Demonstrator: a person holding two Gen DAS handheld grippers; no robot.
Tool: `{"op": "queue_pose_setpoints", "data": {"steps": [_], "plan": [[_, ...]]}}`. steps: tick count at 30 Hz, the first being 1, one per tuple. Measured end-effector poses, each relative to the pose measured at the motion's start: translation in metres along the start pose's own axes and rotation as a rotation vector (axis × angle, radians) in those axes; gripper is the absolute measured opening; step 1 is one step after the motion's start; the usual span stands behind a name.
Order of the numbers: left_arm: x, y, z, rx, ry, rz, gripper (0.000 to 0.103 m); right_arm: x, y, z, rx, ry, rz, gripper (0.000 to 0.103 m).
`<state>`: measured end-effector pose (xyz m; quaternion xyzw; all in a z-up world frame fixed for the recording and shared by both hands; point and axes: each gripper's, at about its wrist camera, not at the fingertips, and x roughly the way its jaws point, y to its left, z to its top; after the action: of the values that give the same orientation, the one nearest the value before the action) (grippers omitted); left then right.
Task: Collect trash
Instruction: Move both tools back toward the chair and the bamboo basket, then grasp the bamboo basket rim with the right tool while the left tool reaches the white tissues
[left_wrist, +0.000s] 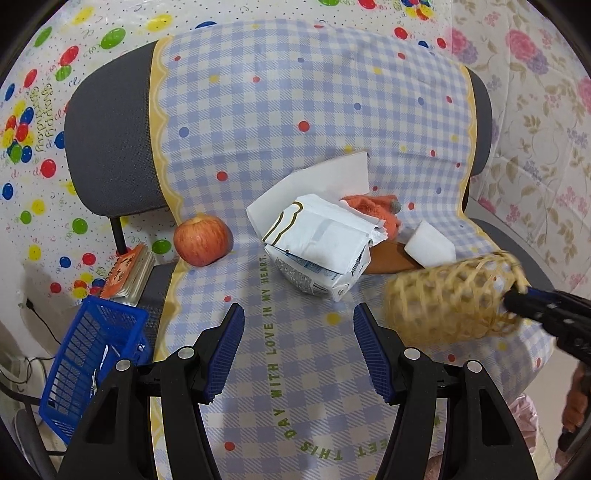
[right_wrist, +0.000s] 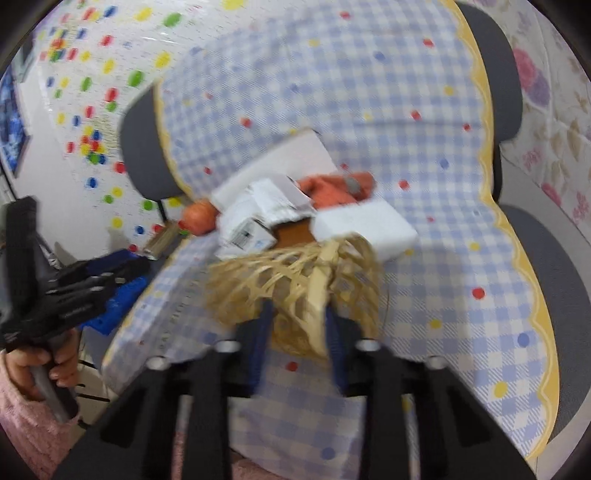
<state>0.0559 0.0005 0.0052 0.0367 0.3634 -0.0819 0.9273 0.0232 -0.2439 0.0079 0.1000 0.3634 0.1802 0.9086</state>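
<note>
Right tongs: we see them clamped on the rim band of the basket, which lies on its side over the near part of the seat, mouth turned roughly toward the clutter. We judge this grip is chosen because the stiff band gives the pads something firm, and because the basket serves as the bin into which trash is to go.

Left tongs: apart and empty, hovering low over the cloth, pointed at the wrapper. We judge they are kept wide so as to take this bulky, crumpled piece next.

Trash: the wrapper sits mid-seat, just left of the basket, with white paper behind it.

Around it: a foam block lies just beyond the basket; an orange rag lies behind the wrapper; an apple stands apart to the left. We cannot tell which of these count as trash.

Outward: the cloth drapes the chair; a blue crate sits off the seat at left.
</note>
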Motion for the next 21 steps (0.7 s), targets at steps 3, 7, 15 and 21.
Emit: {"op": "queue_pose_setpoints", "data": {"steps": [3,7,15,21], "plan": [[0.002,-0.003,0.001,0.008,-0.004,-0.003,0.062,-0.026,0.014,0.004,-0.06,-0.069,-0.068,0.006],[0.012,-0.012,0.006,0.014,-0.014,-0.021,0.062,-0.055,0.022,0.007,-0.142,-0.15,-0.246,0.006],[0.046,-0.023,0.023,0.013,-0.04,-0.039,0.062,-0.063,-0.002,0.007,-0.103,-0.191,-0.301,0.006],[0.082,-0.026,0.041,-0.004,-0.031,-0.065,0.061,-0.06,-0.017,0.006,-0.058,-0.192,-0.29,0.006]]}}
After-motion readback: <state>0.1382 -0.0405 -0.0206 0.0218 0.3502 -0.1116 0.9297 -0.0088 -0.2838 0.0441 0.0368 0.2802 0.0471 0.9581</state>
